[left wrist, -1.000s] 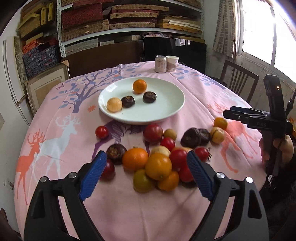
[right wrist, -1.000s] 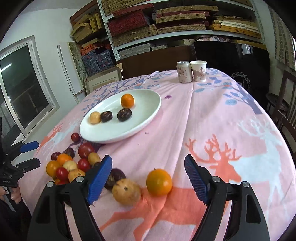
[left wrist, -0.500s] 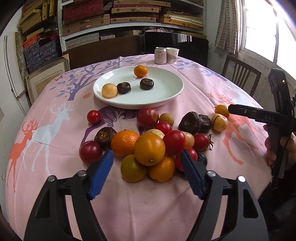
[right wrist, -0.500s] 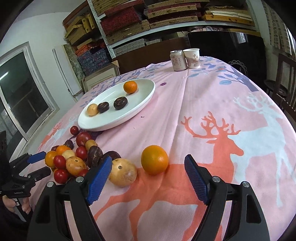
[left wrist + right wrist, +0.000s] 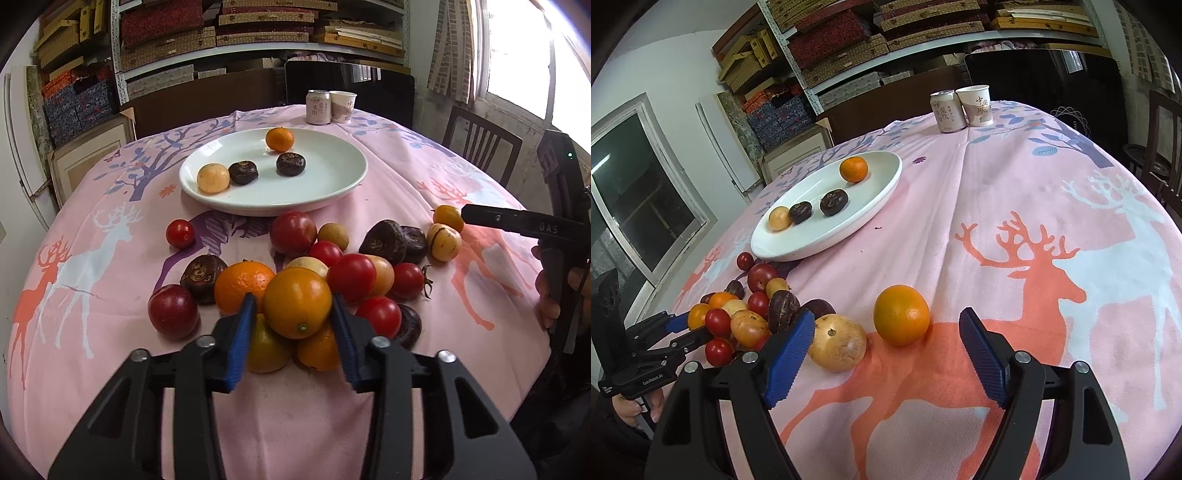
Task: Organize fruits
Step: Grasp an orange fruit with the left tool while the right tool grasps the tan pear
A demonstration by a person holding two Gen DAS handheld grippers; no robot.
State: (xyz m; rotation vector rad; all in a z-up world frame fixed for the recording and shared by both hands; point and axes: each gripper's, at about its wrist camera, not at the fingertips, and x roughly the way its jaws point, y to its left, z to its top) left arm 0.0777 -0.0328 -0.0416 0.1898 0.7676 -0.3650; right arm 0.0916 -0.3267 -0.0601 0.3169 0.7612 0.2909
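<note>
A pile of several fruits, red, orange, yellow and dark brown, lies on the pink deer tablecloth in front of the white plate (image 5: 332,184). My left gripper (image 5: 293,300) reaches into the pile, its jaws closing, and both blue pads touch the sides of the top orange fruit (image 5: 297,302). The plate holds a mandarin (image 5: 279,139), two dark fruits and a pale yellow one. My right gripper (image 5: 886,316) stands open over the cloth, with a lone orange (image 5: 901,315) just ahead between its fingertips and a yellow-brown fruit (image 5: 836,341) beside its left finger.
A drink can (image 5: 317,107) and a paper cup (image 5: 342,106) stand at the table's far edge. Chairs stand behind the table and shelves of boxes line the wall. A hand (image 5: 550,295) holds the right gripper at the table's right edge.
The left gripper has come down into the pile and its jaws have narrowed from wide apart to touching the top orange fruit. The right gripper has stayed open, barely shifting.
</note>
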